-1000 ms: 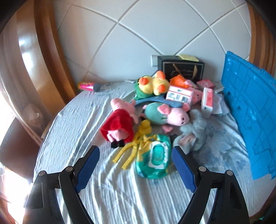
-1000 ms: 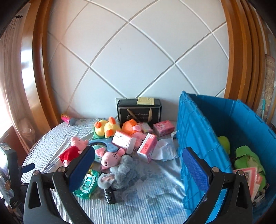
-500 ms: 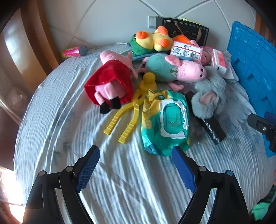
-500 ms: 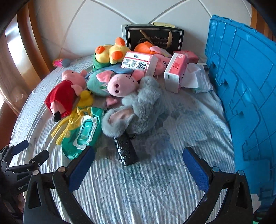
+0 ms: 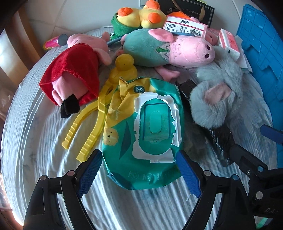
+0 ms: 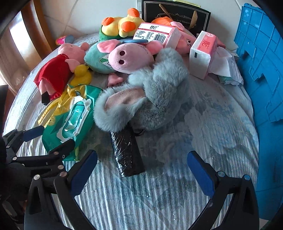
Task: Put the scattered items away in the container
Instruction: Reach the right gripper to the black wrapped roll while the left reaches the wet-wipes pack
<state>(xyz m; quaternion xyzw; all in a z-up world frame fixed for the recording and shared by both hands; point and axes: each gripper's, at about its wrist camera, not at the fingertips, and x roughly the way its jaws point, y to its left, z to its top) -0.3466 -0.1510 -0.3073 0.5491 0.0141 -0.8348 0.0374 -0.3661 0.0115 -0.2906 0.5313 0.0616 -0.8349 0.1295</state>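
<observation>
A green and yellow wet-wipes pack (image 5: 141,127) lies on the striped cloth; my left gripper (image 5: 139,171) is open, its blue pads on either side of the pack's near end. The pack also shows in the right wrist view (image 6: 70,115). My right gripper (image 6: 141,169) is open, low over a black wrapped roll (image 6: 126,152) that sticks out from under a grey plush (image 6: 146,99). The blue crate (image 6: 261,74) stands at the right. Yellow tongs (image 5: 93,122) and a red-dressed pig plush (image 5: 74,76) lie left of the pack.
Behind lie a green-bodied pig plush (image 5: 168,49), a yellow duck plush (image 5: 139,16), pink tissue packs (image 6: 203,53), a black gift box (image 6: 176,12) and a pink tube (image 5: 53,42). A wooden frame runs along the left (image 6: 33,30).
Both grippers have dropped and moved forward toward the pile. The left one now straddles the wipes pack's near end; the right one is close over the black roll. Both stay open.
</observation>
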